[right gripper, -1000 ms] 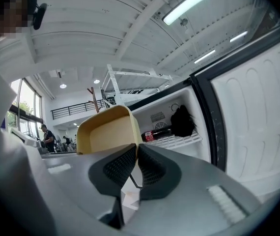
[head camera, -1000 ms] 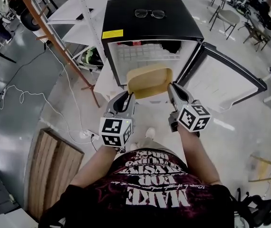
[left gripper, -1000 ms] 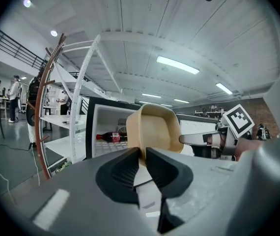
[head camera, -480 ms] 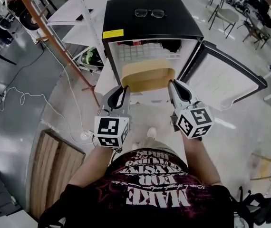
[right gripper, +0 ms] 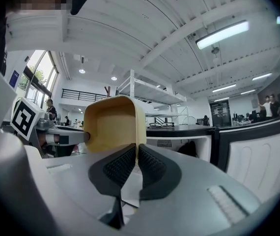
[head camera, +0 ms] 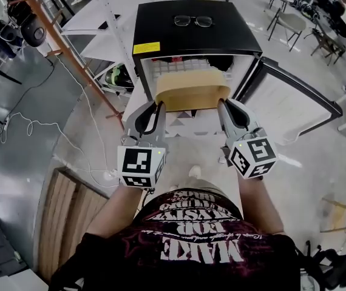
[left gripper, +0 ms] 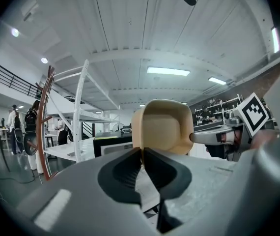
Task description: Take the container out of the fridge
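In front of the open fridge [head camera: 161, 26], at about the level of its upper edge: the tan container [head camera: 192, 90], carried between my two claws. The left claw [head camera: 155, 111] is all but shut, its pads pinching the container's left wall; the left gripper view shows that wall running down into the narrow slit between the jaws. The right claw [head camera: 224, 109] grips the opposite wall in the same manner. Its jaws have just eased a shade wider, yet the right gripper view shows the thin rim still caught between the ribbed pads.

Change over the last second: both claws have risen together and rolled. A second ago the container hung lower, before the bottom of the opening, tipped so that its hollow faced my head camera. Now it stands higher and only its side wall and rim show from above, which I read as close to level. It touches neither the fridge shelf nor the fridge door [head camera: 288, 102], which stands swung open to the right. A pair of glasses [head camera: 192, 21] lies untouched on the black fridge top.

Meaning for the task, as I judge it: the container is already clear of the fridge compartment, so the removal proper appears done. What remains is to keep both grips firm and carry it away to a resting place. A two-sided pinch on thin walls could slip if either claw loosens further.
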